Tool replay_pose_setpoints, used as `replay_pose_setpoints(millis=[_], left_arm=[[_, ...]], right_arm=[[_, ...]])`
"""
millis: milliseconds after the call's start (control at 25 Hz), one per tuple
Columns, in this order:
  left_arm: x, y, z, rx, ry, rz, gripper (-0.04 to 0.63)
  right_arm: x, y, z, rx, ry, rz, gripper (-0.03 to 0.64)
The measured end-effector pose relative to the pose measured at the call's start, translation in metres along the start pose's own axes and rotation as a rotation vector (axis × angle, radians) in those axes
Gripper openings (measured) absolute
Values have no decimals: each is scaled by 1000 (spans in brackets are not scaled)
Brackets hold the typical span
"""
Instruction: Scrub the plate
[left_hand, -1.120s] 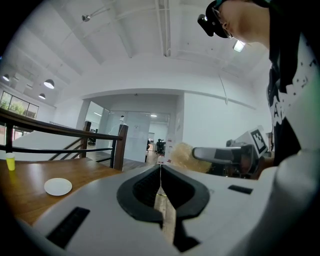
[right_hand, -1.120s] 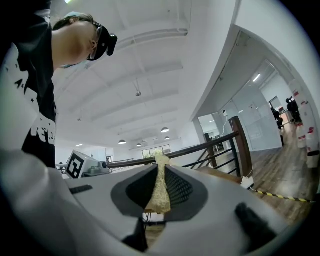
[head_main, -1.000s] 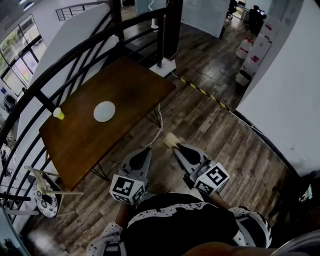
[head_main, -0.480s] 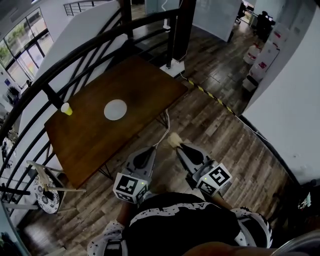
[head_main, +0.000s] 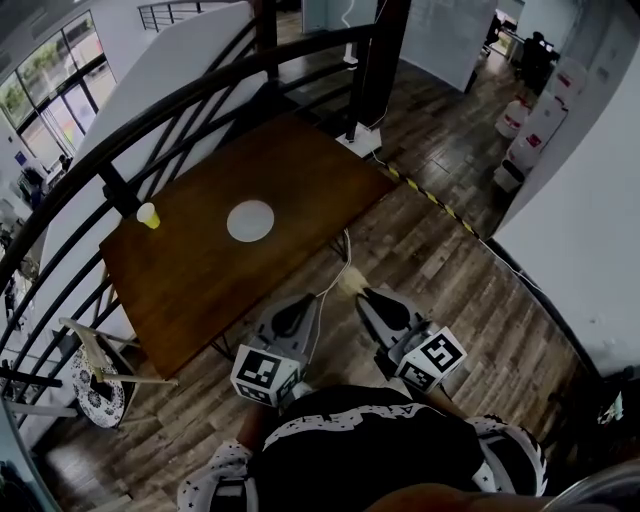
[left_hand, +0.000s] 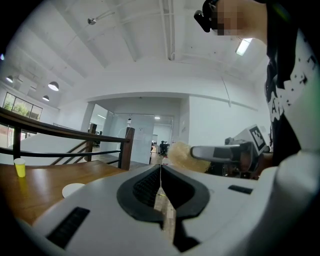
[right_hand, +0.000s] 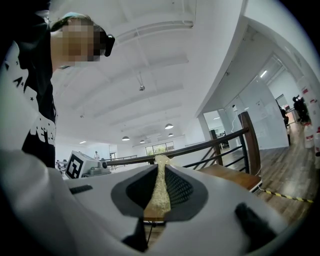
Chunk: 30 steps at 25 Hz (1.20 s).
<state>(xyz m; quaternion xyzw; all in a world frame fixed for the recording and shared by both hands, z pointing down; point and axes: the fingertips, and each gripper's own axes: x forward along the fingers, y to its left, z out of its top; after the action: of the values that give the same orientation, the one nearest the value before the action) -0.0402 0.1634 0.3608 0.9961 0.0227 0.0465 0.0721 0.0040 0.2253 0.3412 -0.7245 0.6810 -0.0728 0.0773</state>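
Near: both grippers held low in front of the torso, off the table, marker cubes toward the body
- right gripper (right_hand: 161, 162): jaws closed on a yellowish sponge (right_hand: 160, 192), squashed thin between the pads, its tuft poking past the tips
- left gripper (left_hand: 160, 167): jaws pressed together, nothing between them, only floor showing through the slit

Change over the last second: the wooden table (head_main: 200, 290) and white plate (head_main: 250, 220) have slid rightward and slightly nearer in the head view, while the grippers keep the same carried pose. Reads as the person walking up and squaring to the table. Scrubbing not begun; the sponge is well apart from the plate.

Middle: plate lies flat about mid-table, alone. Small yellow cup (head_main: 148, 215) stands on the railing-side edge near the left corner, well apart from the plate.

Far: dark railing (head_main: 150, 110) beyond the table, open office floor behind.

View differences: only the head view gives the full table layout. The left gripper view sees plate and cup edge-on, plus the sponge from the side. The right gripper view shows the grip on the sponge but no plate at all
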Motion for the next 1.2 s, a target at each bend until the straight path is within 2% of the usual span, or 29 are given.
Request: replay_pose_setpoints(millis=[840,1200], left_arm=[[-35,51,2,-26,-44,-26,14],[-56,75,-7,-46,-50,15,14]], right_arm=[[47,42,-4,-29,33,-19,49],[65,59,-6,-59,18,2,49]])
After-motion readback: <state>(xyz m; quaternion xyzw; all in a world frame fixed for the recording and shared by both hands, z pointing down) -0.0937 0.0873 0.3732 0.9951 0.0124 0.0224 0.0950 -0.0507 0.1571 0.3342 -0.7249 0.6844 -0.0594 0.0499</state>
